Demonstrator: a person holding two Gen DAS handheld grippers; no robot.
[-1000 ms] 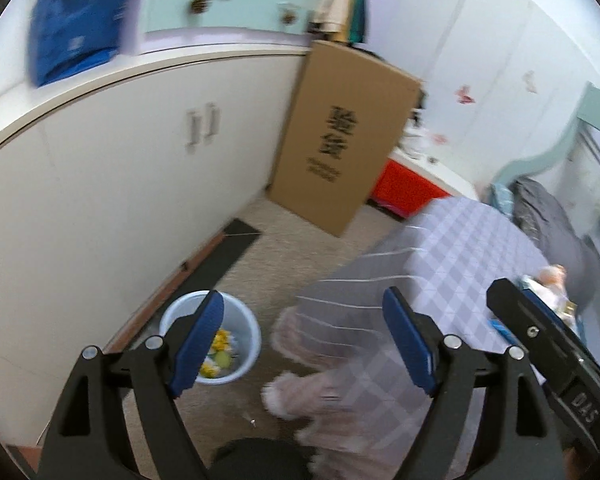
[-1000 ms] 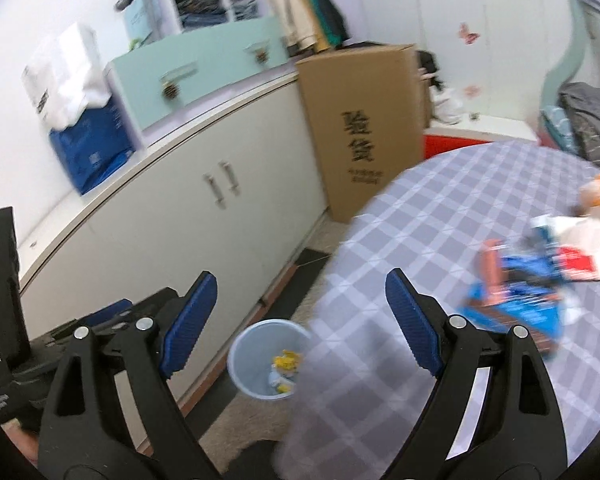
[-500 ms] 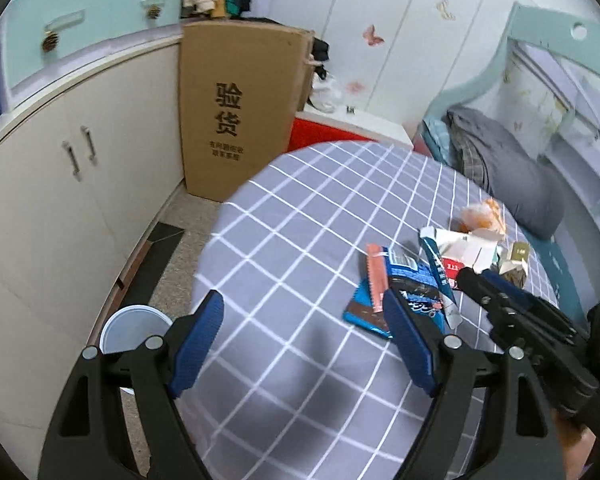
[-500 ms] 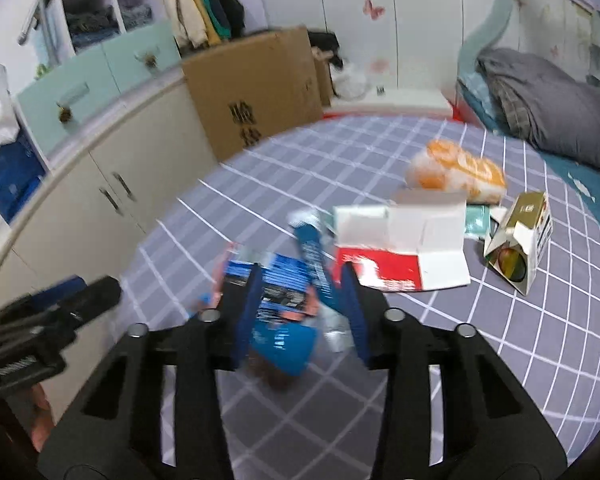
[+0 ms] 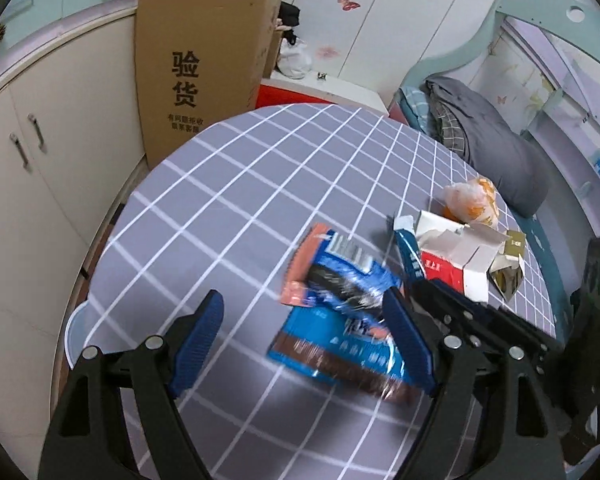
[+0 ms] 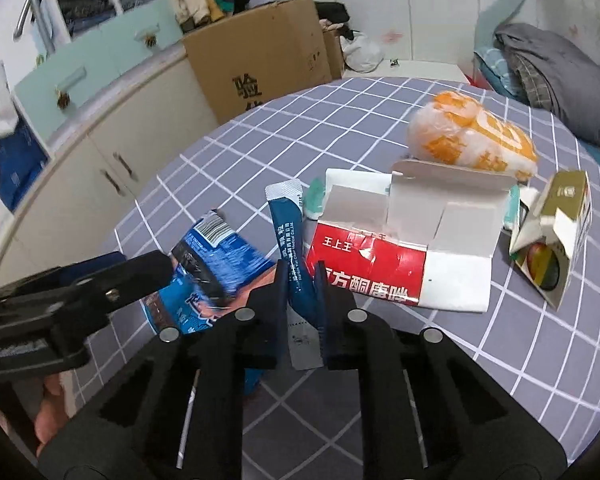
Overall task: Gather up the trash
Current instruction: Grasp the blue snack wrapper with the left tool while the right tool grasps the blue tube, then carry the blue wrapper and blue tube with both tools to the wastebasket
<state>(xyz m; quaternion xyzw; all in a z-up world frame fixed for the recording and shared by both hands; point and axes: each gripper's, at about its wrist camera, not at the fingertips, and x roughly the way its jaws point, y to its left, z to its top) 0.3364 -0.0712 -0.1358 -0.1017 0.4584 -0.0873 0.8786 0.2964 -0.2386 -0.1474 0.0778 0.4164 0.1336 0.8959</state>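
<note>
Trash lies on a round table with a grey checked cloth (image 5: 236, 208). My right gripper (image 6: 303, 280) is shut on a narrow dark blue sachet (image 6: 286, 232). My left gripper (image 5: 304, 344) is open above a blue snack wrapper (image 5: 340, 280), which also shows in the right wrist view (image 6: 216, 256). Beside them lie a torn red and white carton (image 6: 400, 256), an orange and white plastic bag (image 6: 468, 136) and a small olive box (image 6: 556, 240). The right gripper also shows at the lower right of the left wrist view (image 5: 440, 300).
A pale bin's rim (image 5: 74, 332) shows below the table's left edge. A tall cardboard box (image 5: 196, 68) stands against cream cabinets (image 5: 28, 168). A bed with a grey blanket (image 5: 488, 144) is at the right.
Both grippers swung from the bin on the floor to the tabletop. The right gripper closed on the blue sachet. The left gripper stayed open and came over the blue wrapper.
</note>
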